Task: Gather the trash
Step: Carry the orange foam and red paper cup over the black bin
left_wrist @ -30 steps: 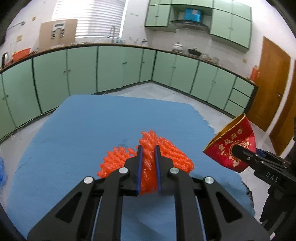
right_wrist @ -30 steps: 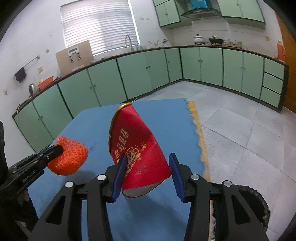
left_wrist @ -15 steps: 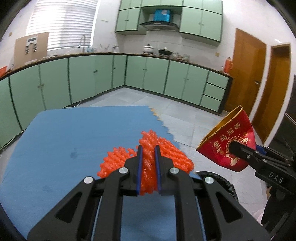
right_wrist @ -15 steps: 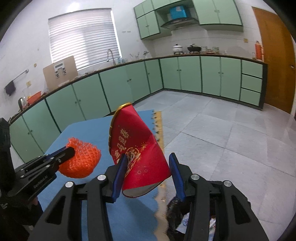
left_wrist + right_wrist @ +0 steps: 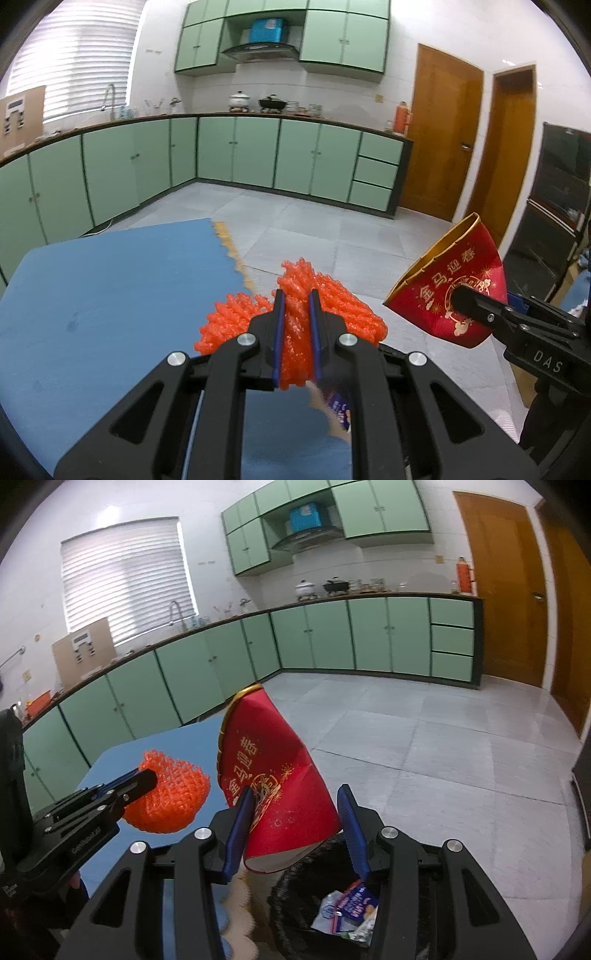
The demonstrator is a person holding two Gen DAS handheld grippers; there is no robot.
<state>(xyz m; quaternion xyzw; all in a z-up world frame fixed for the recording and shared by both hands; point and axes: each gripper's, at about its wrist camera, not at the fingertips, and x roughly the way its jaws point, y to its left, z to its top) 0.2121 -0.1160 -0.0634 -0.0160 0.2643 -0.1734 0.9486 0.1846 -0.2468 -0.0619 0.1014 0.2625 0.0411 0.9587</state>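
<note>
My left gripper (image 5: 295,332) is shut on an orange foam fruit net (image 5: 332,306), held in the air at the right edge of the blue table (image 5: 110,295). The net also shows in the right wrist view (image 5: 166,801). My right gripper (image 5: 295,827) is shut on a crushed red paper cup with gold print (image 5: 269,775), held above a black trash bin (image 5: 295,904) that holds wrappers. The cup and the right gripper show at the right of the left wrist view (image 5: 450,291).
Green kitchen cabinets (image 5: 258,155) line the far walls. Grey tiled floor (image 5: 424,746) lies right of the table. Wooden doors (image 5: 443,136) stand at the far right. A dark cabinet (image 5: 554,206) is at the right edge.
Both grippers have swung right with their loads, from over the blue table to its right edge. The trash bin has come into view under the right gripper.
</note>
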